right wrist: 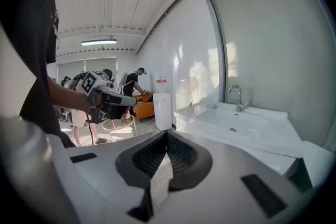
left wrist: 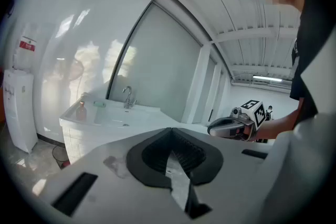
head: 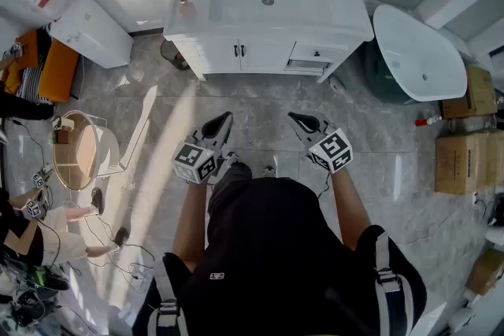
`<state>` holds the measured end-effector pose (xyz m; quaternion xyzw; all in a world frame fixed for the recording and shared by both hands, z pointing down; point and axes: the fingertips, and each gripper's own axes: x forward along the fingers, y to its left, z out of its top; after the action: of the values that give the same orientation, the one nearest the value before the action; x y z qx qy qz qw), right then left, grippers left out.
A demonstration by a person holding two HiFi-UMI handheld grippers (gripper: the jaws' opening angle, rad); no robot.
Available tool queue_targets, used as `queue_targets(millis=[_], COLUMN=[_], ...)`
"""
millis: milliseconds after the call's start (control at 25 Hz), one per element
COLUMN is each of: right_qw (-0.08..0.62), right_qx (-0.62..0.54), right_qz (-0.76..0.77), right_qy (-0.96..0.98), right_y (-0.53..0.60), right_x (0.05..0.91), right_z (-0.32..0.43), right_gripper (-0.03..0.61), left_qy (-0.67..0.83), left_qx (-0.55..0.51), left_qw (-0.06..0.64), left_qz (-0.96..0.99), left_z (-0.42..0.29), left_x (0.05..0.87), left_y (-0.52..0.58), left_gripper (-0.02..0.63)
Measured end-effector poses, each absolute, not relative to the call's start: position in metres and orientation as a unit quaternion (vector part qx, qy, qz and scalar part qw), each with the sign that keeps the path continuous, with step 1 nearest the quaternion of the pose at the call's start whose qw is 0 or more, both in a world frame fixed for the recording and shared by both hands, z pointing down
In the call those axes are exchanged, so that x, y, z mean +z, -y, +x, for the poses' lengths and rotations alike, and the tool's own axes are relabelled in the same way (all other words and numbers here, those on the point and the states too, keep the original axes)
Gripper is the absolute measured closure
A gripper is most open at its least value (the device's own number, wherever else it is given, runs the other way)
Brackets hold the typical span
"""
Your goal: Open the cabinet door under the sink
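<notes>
Head view: both jaws shut and empty, cabinet well ahead.
My left gripper (head: pixel 220 123) and right gripper (head: pixel 302 122) point forward over the floor (head: pixel 260 102); the cabinet door (head: pixel 223 56) under the sink (head: pixel 335 16) lies straight ahead, its upright handles (head: pixel 239 51) seemingly nearer my left.

Both bare forearms reach forward side by side, the left forearm (head: pixel 189 220) and the right forearm (head: pixel 351 206) a little apart. The left grey two-jaw gripper (head: pixel 221 122), black-padded with a marker cube at its back, points ahead and slightly down. The right grey two-jaw gripper (head: pixel 298 120) dips somewhat more (their tips angle towards each other). Both pairs of jaws are closed together, with nothing between them
</notes>
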<state>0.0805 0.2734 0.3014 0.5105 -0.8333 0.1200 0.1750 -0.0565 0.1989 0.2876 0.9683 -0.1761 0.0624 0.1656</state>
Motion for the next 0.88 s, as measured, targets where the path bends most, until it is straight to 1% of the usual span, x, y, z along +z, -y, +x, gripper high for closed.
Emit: queue_targets(millis=[320,640,880], right_qw=[0.171,0.179,0.172], right_qx=[0.129,0.13,0.127], right_qz=[0.521,0.525,0.551], right_qy=[0.826,0.822,0.807], right_y=[-0.246,-0.209,-0.18], right_x=[0.305,0.314,0.312], right_z=[0.067,0.049,0.045], right_gripper=[0.518,0.518,0.518], left_qy=[0.161,0.156,0.14], left_qx=[0.068,0.062,0.063], left_qw=[0.155,0.161,0.165], left_qz=[0.972,0.973,0.974], left_z=[-0.071,-0.091,-0.099], left_x=[0.285,0.295,0.305], left_y=[-0.175,-0.14,-0.118], left_gripper=[0.598,0.598,0.598])
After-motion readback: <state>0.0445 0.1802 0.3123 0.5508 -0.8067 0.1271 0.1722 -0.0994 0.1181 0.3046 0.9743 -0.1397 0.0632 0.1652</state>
